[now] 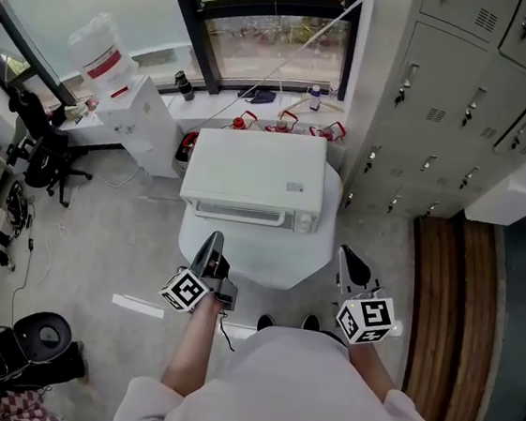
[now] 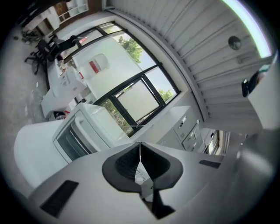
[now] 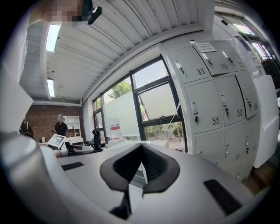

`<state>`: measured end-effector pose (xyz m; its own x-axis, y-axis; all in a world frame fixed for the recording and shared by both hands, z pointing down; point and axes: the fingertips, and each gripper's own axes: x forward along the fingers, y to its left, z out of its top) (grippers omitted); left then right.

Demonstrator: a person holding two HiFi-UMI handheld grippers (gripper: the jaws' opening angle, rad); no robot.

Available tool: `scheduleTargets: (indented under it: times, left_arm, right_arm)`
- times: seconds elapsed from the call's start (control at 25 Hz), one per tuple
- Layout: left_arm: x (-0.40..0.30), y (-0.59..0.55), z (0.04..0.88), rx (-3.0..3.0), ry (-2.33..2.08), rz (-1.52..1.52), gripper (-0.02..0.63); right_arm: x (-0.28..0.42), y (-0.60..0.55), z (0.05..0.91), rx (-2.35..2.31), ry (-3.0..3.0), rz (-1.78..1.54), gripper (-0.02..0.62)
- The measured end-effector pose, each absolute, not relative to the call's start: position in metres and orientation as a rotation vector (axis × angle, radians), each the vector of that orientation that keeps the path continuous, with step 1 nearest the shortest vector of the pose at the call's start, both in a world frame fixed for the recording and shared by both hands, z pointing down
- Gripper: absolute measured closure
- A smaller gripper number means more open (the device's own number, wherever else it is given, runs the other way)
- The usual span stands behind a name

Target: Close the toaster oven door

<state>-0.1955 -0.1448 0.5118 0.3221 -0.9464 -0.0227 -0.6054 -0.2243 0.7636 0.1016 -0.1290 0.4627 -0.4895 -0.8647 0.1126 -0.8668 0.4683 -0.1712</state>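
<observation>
two grippers are hovering at the near edge of the round surface. the left gripper is pressing its jaws together on nothing. farther back, the oven is sitting mid-surface, its door shut. the right gripper is pressing together too, empty.

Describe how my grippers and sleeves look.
Both the left gripper and right gripper are pale grey with black ribbed pads, each carrying a white cube of black square markers. A thin dark cable hangs below the left one. The pale top leaves the forearms bare.
</observation>
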Motion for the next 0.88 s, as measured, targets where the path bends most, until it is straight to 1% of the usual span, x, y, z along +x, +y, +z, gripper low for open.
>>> scheduleTargets:
  times: [0.24, 0.56, 0.72, 0.88]
  left_arm:
    - [-0.167, -0.142, 0.484, 2.238, -1.53, -0.345, 0.586]
    - [-0.127, -0.137, 0.467, 2.52, -1.668, -0.01, 0.587]
    - [-0.111, -0.132, 0.465, 2.605, -1.699, 0.09, 0.586]
    - [-0.101, -0.128, 0.463, 2.641, -1.703, 0.096, 0.588]
  right_arm:
    - [0.105, -0.133, 0.459, 1.593, -2.691, 0.32, 0.588]
    - [0.105, -0.136, 0.459, 1.602, -2.696, 0.322, 0.588]
    - [0.105, -0.138, 0.458, 1.601, -2.697, 0.312, 0.588]
    - [0.105, -0.139, 0.457, 1.603, -2.698, 0.312, 0.589]
